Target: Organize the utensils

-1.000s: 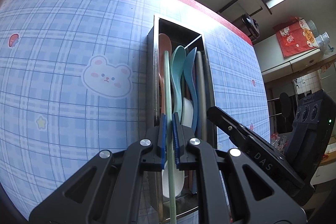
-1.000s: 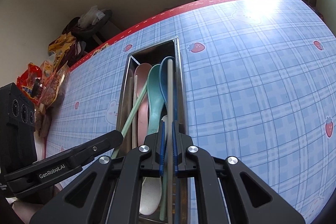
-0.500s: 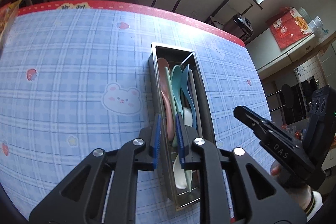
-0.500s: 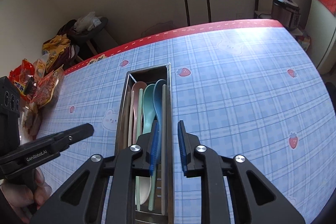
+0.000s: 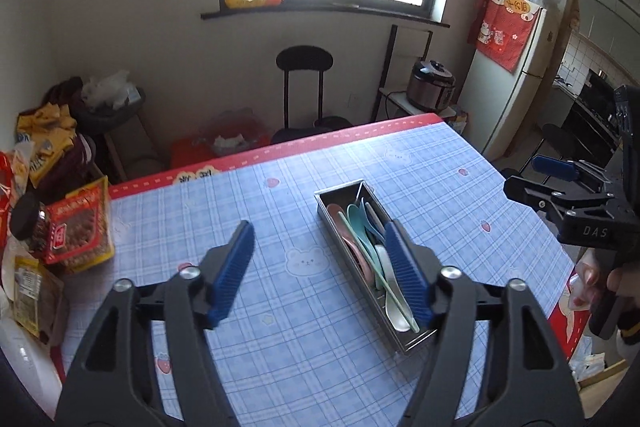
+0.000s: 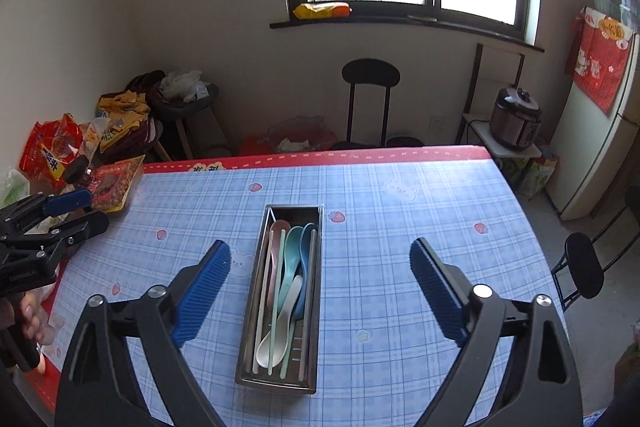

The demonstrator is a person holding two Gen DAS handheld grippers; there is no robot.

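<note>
**Utensils lie in the metal tray, both grippers wide and empty above the table**

Utensils (image 6: pixel 286 283) lie lengthwise in a narrow metal tray (image 6: pixel 316 307) that sits on the blue checked tablecloth (image 6: pixel 400 267). Among them are a pink spoon (image 6: pixel 276 239), a teal spoon (image 6: pixel 293 247), a blue spoon (image 6: pixel 307 243), a white spoon (image 6: pixel 276 331) and pale green chopsticks (image 6: pixel 278 291).

The right gripper (image 6: pixel 320 287) hangs above the table with its jaws spread wide and nothing between them; in its own view the tray lies below, between its two blue pads (image 6: pixel 204 291), touching neither.

The left gripper (image 5: pixel 322 273) is also spread wide and empty. From its view the tray (image 5: pixel 340 191) lies toward its right finger, whose pad (image 5: pixel 406 279) overlaps the tray's right side in the picture, while the bear print (image 5: pixel 306 261) on the cloth shows between the fingers.

Snack bags (image 5: pixel 78 227) sit at the table's left edge, and a black chair (image 6: pixel 370 99) stands beyond the far edge.
</note>
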